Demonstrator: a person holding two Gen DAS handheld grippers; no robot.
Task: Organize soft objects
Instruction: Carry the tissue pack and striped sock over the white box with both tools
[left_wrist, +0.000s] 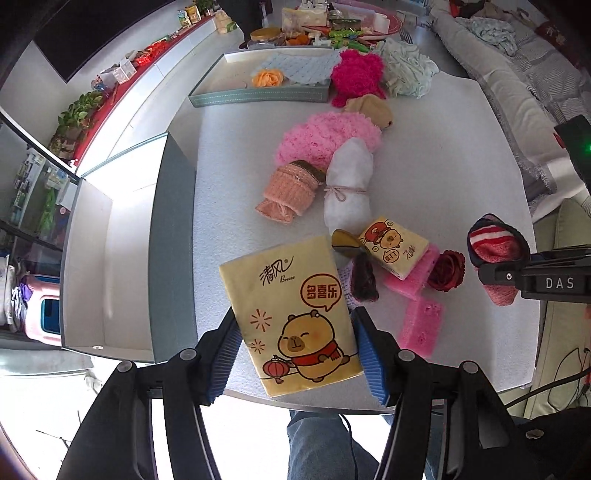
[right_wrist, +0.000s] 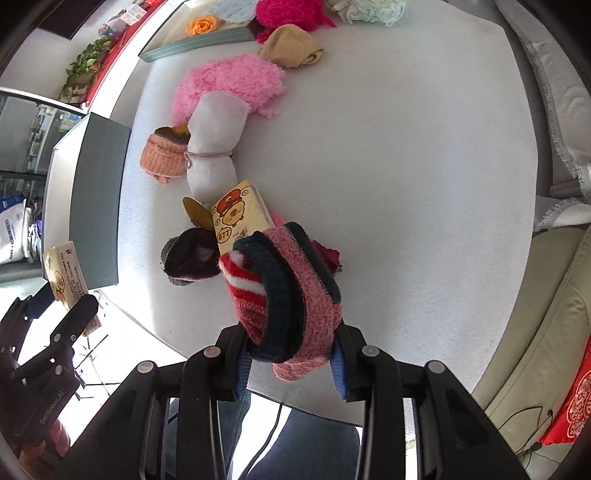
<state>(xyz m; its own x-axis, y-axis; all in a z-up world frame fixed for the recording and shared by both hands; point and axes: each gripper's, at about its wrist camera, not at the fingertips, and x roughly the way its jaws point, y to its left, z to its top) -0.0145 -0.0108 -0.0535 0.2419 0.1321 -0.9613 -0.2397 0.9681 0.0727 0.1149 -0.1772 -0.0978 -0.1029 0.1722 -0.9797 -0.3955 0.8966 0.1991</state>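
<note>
In my left wrist view, the left gripper (left_wrist: 295, 354) has its jaws clenched on a yellow tissue pack (left_wrist: 291, 314) printed with a cartoon capybara, held low in the frame above the near edge of the white worktop (left_wrist: 424, 155). To the left of it stands an open grey box (left_wrist: 122, 251), and a grey tray (left_wrist: 258, 96) sits at the top centre. In my right wrist view, the right gripper (right_wrist: 291, 362) has its jaws grasping a rolled sock (right_wrist: 284, 295), red-and-white striped with navy bands, at lower centre. Behind it on the worktop lie a smaller tissue pack (right_wrist: 240, 218), a white bundle tied with string (right_wrist: 214, 147), a peach knit roll (right_wrist: 162, 155) and a fluffy pink cloth (right_wrist: 236, 85).
</note>
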